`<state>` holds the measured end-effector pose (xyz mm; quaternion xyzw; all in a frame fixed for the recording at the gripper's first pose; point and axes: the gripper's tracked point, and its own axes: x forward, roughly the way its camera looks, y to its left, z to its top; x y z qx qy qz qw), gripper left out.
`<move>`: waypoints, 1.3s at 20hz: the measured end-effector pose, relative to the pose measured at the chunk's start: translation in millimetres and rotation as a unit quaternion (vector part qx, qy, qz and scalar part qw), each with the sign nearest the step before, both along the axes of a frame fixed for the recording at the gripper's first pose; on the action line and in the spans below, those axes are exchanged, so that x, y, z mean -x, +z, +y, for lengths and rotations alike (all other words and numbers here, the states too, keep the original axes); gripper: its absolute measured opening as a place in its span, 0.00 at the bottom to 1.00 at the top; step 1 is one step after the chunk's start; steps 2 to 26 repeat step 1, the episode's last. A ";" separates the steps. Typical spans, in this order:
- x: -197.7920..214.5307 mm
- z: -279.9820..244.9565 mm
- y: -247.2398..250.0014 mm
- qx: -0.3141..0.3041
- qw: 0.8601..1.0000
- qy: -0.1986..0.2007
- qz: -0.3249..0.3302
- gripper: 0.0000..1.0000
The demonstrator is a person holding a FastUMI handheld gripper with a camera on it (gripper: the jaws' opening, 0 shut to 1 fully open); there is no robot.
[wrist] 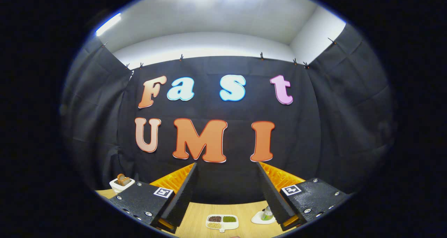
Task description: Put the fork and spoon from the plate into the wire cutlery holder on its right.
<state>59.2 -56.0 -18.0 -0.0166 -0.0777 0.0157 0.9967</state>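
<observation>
My gripper (227, 166) is held high and level, facing the booth's black cloth wall, with its two fingers spread wide apart and nothing between them. Far below, between the fingers, lies a strip of the wooden table (195, 213). I can make out neither a fork, a spoon, a plate nor a wire cutlery holder among the things on it.
On the table below sit a small white divided dish (222, 222) with brown, green and pale fillings, a small white saucer (260, 217) with a green item beside the right finger, and a white square bowl (121, 184) with a brown item at the far left.
</observation>
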 end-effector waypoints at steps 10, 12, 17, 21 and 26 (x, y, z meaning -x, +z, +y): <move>-0.2 2.2 0.7 0.010 1.000 0.000 -0.004 0.97; -0.2 2.2 0.7 0.010 1.000 0.000 -0.004 0.97; -0.2 2.2 0.7 0.010 1.000 0.000 -0.004 0.97; -0.2 2.2 0.7 0.010 1.000 0.000 -0.004 0.97; -0.2 2.2 0.7 0.010 1.000 0.000 -0.004 0.97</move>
